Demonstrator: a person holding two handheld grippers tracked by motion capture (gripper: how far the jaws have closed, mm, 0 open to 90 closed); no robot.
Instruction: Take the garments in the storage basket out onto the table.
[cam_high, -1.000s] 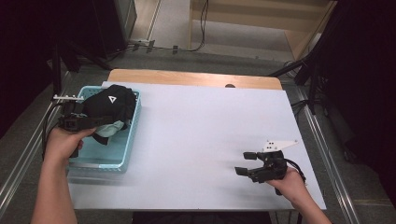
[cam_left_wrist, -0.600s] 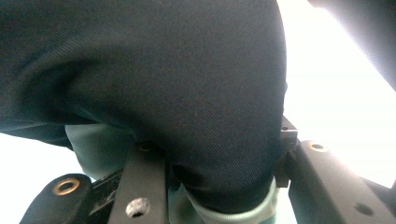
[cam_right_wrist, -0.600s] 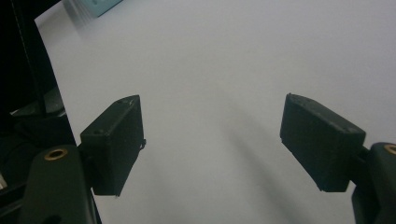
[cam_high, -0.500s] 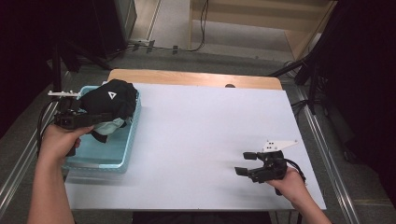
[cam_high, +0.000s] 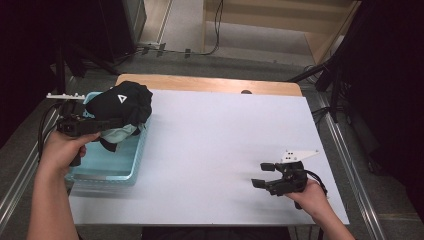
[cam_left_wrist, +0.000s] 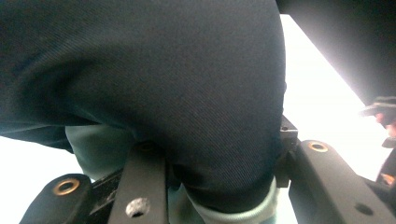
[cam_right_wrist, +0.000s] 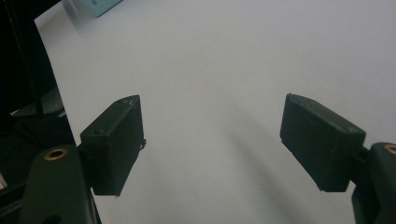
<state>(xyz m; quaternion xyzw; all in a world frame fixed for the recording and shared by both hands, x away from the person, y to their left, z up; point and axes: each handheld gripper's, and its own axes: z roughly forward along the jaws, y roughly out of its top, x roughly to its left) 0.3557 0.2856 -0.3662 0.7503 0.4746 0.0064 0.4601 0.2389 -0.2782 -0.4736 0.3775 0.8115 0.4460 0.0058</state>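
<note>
One white triangle logo (cam_high: 120, 98) marks the black garment (cam_high: 122, 106).

Even overhead light falls on the white desk (cam_high: 220, 150), which is bright, while the surrounding room lies in deep shadow. In the left gripper view the black garment (cam_left_wrist: 154, 84) is near and soft-focused, and the desk behind it is overexposed. In the right gripper view, faint diffuse shadows cross the desk between the claw (cam_right_wrist: 212, 140) jaws.

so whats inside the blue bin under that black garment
A pale green cloth shows beneath the black garment, gripped by the left gripper. The blue bin floor beneath it is covered.
</note>
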